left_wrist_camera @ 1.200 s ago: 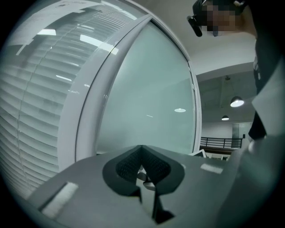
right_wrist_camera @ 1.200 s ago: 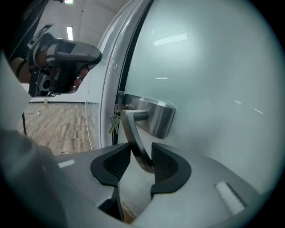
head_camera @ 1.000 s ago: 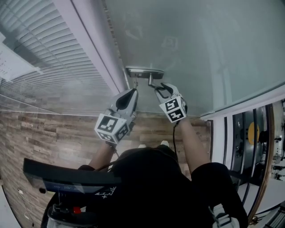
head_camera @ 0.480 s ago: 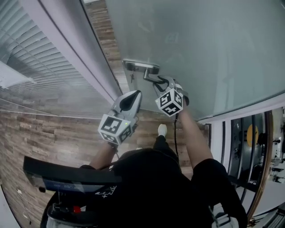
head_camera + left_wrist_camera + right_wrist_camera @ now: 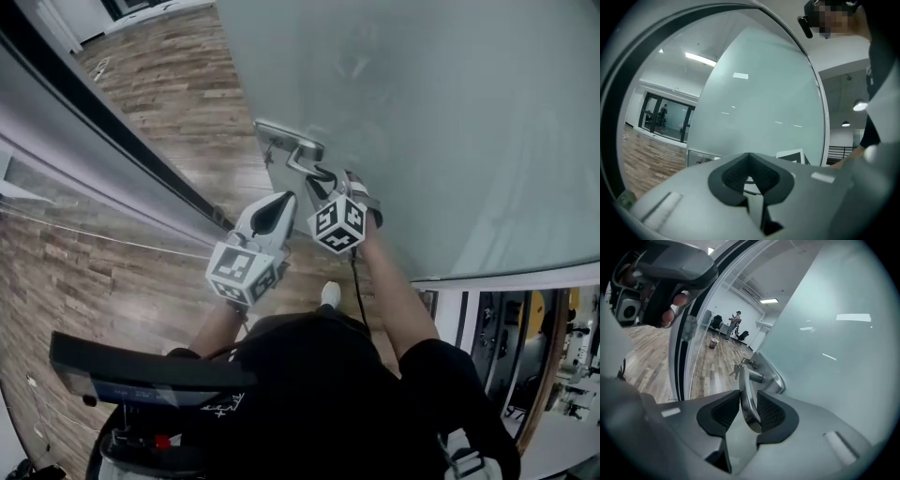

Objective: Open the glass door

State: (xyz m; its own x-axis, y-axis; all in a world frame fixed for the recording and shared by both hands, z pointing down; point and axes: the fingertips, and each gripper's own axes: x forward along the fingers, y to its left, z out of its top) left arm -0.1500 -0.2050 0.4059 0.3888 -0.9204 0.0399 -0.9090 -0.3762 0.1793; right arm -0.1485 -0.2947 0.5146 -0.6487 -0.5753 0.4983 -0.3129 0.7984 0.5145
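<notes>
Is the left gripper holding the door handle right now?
No, the left gripper has its jaws together with nothing between them, and the door handle sits clear of its tip.

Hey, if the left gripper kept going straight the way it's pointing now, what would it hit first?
Most likely the frosted glass door, just right of its metal lock plate. The left gripper faces that panel, but its own jaws hide part of the line, so the depth is unclear.
</notes>
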